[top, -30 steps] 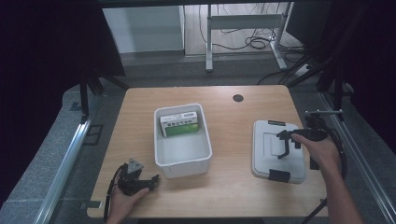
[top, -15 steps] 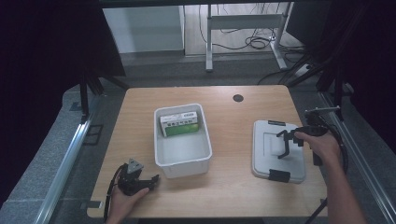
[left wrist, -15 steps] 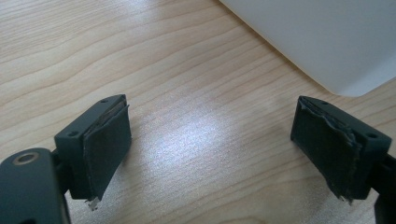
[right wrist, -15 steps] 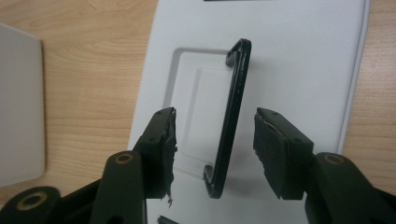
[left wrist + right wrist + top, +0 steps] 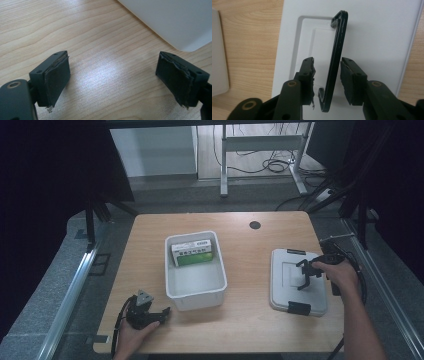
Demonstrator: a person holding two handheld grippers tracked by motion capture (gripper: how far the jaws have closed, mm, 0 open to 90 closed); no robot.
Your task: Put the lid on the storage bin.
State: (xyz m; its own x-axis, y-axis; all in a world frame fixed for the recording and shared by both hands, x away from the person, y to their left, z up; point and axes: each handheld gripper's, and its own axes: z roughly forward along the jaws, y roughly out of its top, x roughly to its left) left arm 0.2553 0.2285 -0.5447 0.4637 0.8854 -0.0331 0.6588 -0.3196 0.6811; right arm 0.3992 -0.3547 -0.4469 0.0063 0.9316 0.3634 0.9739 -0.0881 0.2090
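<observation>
A white bin (image 5: pixel 172 270) sits mid-table with a green box (image 5: pixel 195 254) lying at its far end. To its right lies a white lid (image 5: pixel 287 270) with a black handle. My right gripper (image 5: pixel 305 275) hovers low over that lid. In the right gripper view the raised handle (image 5: pixel 337 50) stands between the jaws (image 5: pixel 327 60), which have just been closing; a gap remains at the left pad, so they are open. My left gripper (image 5: pixel 162 312) rests at the front left, open (image 5: pixel 112 67) over bare wood, beside the bin's corner (image 5: pixel 175 22).
A black latch clip (image 5: pixel 298 308) sits on the lid's near edge and another on its far edge. A round black hole (image 5: pixel 255 225) marks the table's far side. Metal rails run along both table sides. The bin's wall (image 5: pixel 218 62) lies left of the lid.
My right gripper has sunk a little onto the lid and its jaws have narrowed around the handle. The left gripper has stayed where it was.
</observation>
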